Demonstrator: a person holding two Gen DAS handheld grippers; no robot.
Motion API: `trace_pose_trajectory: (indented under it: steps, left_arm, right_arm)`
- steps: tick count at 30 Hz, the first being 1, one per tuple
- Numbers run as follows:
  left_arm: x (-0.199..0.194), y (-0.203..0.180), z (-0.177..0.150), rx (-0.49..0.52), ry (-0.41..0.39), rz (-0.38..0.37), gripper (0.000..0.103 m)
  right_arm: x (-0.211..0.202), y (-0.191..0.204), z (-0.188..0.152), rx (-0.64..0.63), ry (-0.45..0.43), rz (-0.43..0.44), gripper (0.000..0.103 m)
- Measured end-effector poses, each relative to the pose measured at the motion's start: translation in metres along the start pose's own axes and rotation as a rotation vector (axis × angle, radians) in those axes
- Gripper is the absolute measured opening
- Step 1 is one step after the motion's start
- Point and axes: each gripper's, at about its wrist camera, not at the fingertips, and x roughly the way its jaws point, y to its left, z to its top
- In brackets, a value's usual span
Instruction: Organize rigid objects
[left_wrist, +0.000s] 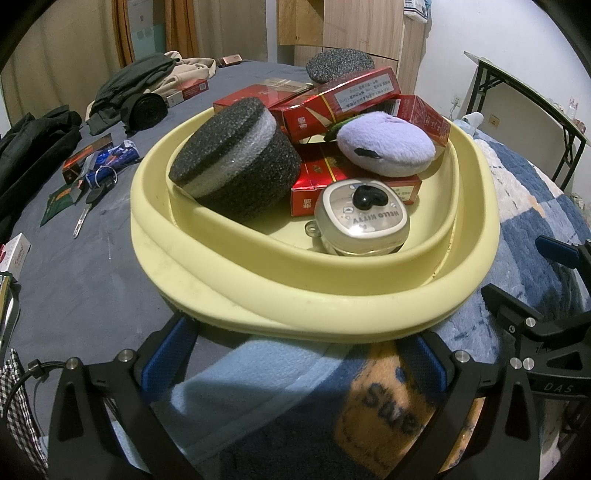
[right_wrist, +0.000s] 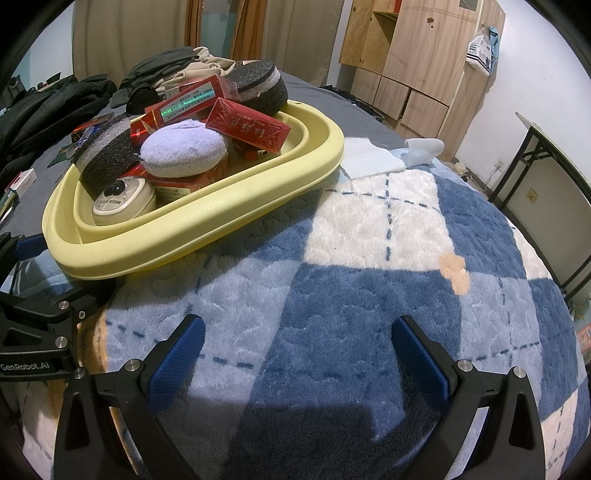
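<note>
A pale yellow basin (left_wrist: 332, 295) rests on the bed. It holds a black foam cylinder (left_wrist: 236, 162), several red cigarette boxes (left_wrist: 354, 96), a purple plush puff (left_wrist: 384, 144) and a silver Hello Kitty case (left_wrist: 362, 218). My left gripper (left_wrist: 299, 354) is open just short of the basin's near rim, over a blue towel, with nothing between its fingers. My right gripper (right_wrist: 299, 350) is open too and hovers over the blue and white checked blanket (right_wrist: 369, 240), to the right of the basin (right_wrist: 229, 206). A second foam cylinder (right_wrist: 258, 88) sits at the basin's far end.
On the grey sheet left of the basin lie keys (left_wrist: 92, 195), a red box (left_wrist: 85, 158), a green packet (left_wrist: 55, 203) and a white box (left_wrist: 14, 254). Dark clothes (left_wrist: 140, 88) are piled behind. A wooden wardrobe (right_wrist: 424, 62) and a folding table (right_wrist: 546, 162) stand at the right.
</note>
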Motion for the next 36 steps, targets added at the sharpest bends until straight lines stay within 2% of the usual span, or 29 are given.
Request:
trace_pose_trajectory:
  steps: [36]
  left_arm:
    - [0.0, 0.0, -0.0001, 0.0, 0.0, 0.0, 0.103]
  right_arm:
    - [0.0, -0.0001, 0.0, 0.0, 0.0, 0.0, 0.103]
